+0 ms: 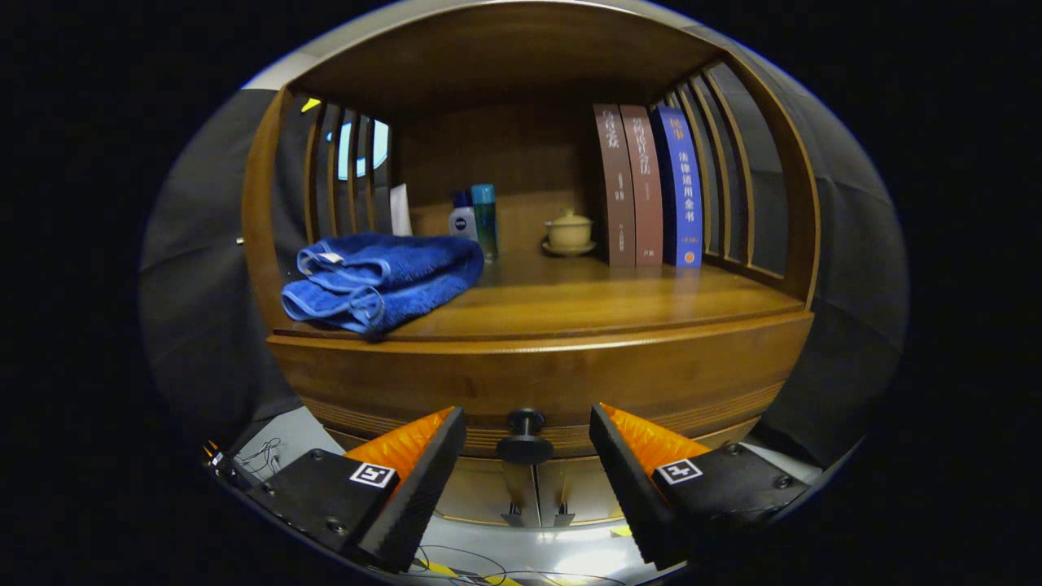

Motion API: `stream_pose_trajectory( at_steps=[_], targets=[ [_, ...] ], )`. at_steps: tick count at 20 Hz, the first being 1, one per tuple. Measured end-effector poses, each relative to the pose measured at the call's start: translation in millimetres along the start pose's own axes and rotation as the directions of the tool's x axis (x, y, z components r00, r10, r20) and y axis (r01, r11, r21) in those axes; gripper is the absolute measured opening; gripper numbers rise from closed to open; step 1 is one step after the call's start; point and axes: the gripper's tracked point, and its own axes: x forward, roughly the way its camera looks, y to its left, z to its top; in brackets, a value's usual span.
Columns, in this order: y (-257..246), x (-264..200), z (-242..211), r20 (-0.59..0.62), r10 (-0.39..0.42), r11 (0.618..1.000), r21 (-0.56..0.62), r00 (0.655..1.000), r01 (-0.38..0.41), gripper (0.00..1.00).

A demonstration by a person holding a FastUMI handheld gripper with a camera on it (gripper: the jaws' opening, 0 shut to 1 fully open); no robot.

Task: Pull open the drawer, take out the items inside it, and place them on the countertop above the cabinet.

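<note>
Progress: I judge the task barely begun; the drawer looks closed, its front flush under the table edge; nothing from inside it can be seen, so pulling, emptying and placing all remain.
Tongs: my tongs stand apart, touching nothing; the knob sits in the gap between the fingers, level with the tips, neither finger pressing on it.
Drawer: it lies straight ahead at 12 o'clock from the tongs, just beyond the tips; its long axis runs side to side, 9 to 3 o'clock; its front faces me, so I judge the pull runs back toward 6 o'clock.
Knob: its stem points out of the drawer front toward me; dark round cap at the near end.
Table: already carrying a folded blue towel at about 10 o'clock, two small bottles and a lidded cup further back near 12, three upright books at about 1 o'clock; bare wood at the front middle and right looks the likeliest landing spot.
Next: I judge the fingers must close on the knob first.
</note>
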Motion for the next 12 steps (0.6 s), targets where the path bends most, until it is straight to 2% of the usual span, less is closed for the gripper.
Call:
stream_pose_trajectory(
  at_steps=[5, 6, 7, 8, 10, 12],
  targets=[
    [-7, 18, -20, -0.054, -0.026, 0.999, -0.025, 0.998, 0.025, 0.99],
    [-10, 19, -24, -0.064, -0.034, 0.999, -0.033, 0.997, 0.032, 0.94],
    [-6, 20, -23, -0.062, -0.017, 0.999, -0.032, 0.998, 0.015, 0.82],
    [1, 20, -22, -0.065, -0.005, 0.999, -0.046, 0.998, 0.002, 0.78],
    [2, 16, -24, -0.065, -0.04, 0.994, -0.108, 0.997, 0.032, 0.47],
    [0, 19, -26, -0.07, -0.047, 0.995, -0.095, 0.996, 0.04, 0.43]
  ],
)
